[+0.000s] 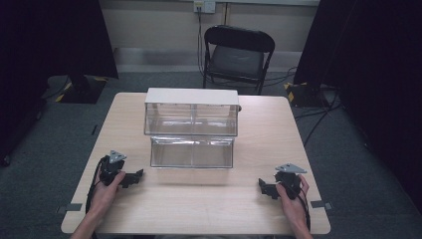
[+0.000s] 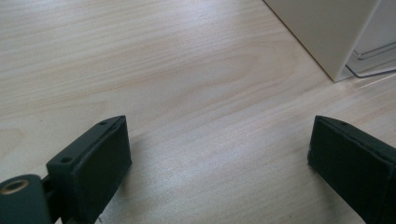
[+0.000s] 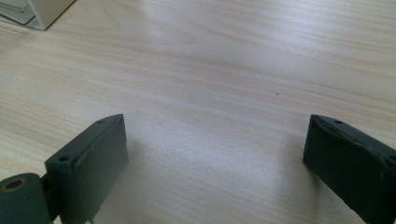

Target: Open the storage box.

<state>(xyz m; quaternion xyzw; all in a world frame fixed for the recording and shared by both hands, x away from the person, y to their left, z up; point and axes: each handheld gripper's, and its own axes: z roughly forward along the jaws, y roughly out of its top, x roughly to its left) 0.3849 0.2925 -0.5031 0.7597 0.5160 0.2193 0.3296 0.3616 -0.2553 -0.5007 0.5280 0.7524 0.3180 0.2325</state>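
Note:
A two-tier cabinet (image 1: 191,127) with a white shell and clear drawers stands at the middle of the light wooden table (image 1: 199,199). My left gripper (image 1: 134,178) rests on the table at the front left, held by a hand, jaws wide apart over bare wood (image 2: 219,154). A corner of the cabinet (image 2: 327,32) appears at the upper right of the left gripper view. My right gripper (image 1: 263,188) sits at the front right, also open with nothing between its jaws (image 3: 215,154). The cabinet's corner (image 3: 37,11) shows at the top left of the right gripper view.
A black folding chair (image 1: 238,55) stands beyond the table's far edge. Dark curtains hang at both sides, with cables on the grey floor (image 1: 318,114) at the right. Bare wood lies between the grippers and in front of the cabinet.

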